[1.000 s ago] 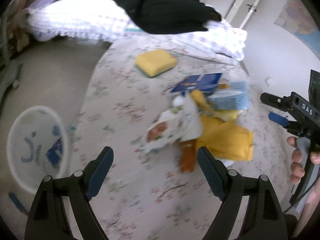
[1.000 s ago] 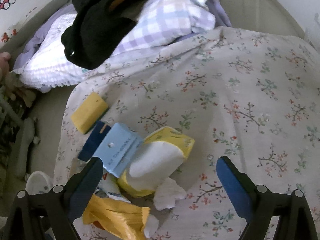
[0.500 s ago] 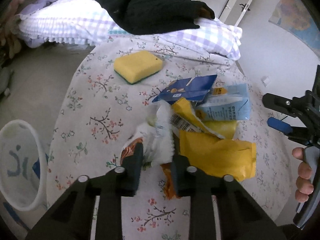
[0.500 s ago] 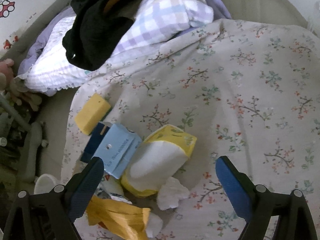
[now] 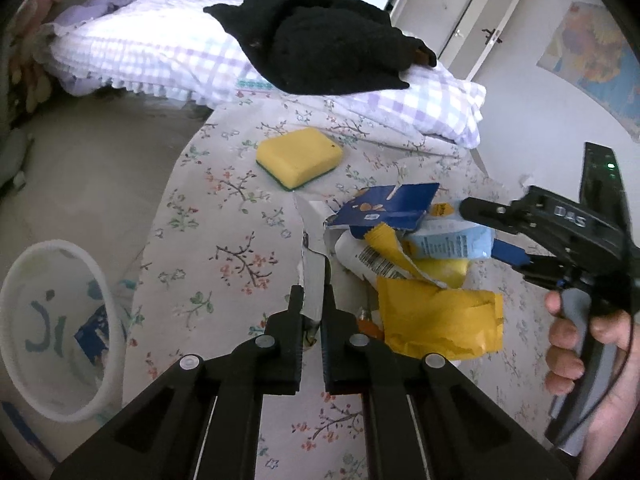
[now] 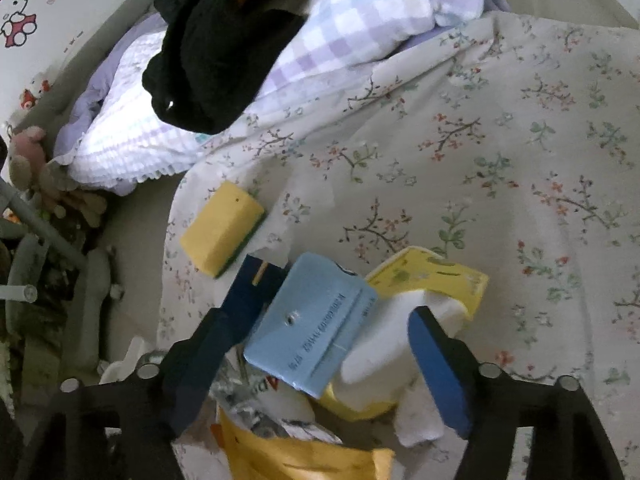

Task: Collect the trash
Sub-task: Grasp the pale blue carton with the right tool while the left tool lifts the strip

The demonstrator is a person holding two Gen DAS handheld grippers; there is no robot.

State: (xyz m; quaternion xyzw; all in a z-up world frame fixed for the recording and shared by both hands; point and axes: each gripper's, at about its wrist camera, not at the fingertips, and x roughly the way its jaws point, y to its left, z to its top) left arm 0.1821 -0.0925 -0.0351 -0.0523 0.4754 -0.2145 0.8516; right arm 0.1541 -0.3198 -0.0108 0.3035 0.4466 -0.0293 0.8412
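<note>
A trash pile lies on the floral bedspread [image 5: 224, 240]: a dark blue card [image 5: 392, 204], a light blue carton [image 5: 452, 240], a yellow bag [image 5: 436, 320] and a white-and-yellow tissue pack [image 6: 404, 328]. My left gripper [image 5: 313, 304] is shut on a white crumpled wrapper [image 5: 314, 248] at the pile's left edge; the wrapper sticks up from between the pads. My right gripper [image 6: 320, 364], also seen from the left wrist as the right gripper [image 5: 480, 226], straddles the light blue carton [image 6: 312, 320] and the tissue pack. Its jaws are closing, with no pad pressing that I can see.
A white mesh basket [image 5: 24, 364] stands on the floor left of the bed, with a blue scrap inside. A yellow sponge [image 5: 298, 156] lies farther up the bed. A black garment [image 5: 320, 48] rests on checked pillows [image 5: 160, 60]. A hand [image 5: 580, 344] holds the right gripper's handle.
My left gripper closed on the white wrapper. The right gripper came down over the pile, and its jaws narrowed around the light blue carton and tissue pack.
</note>
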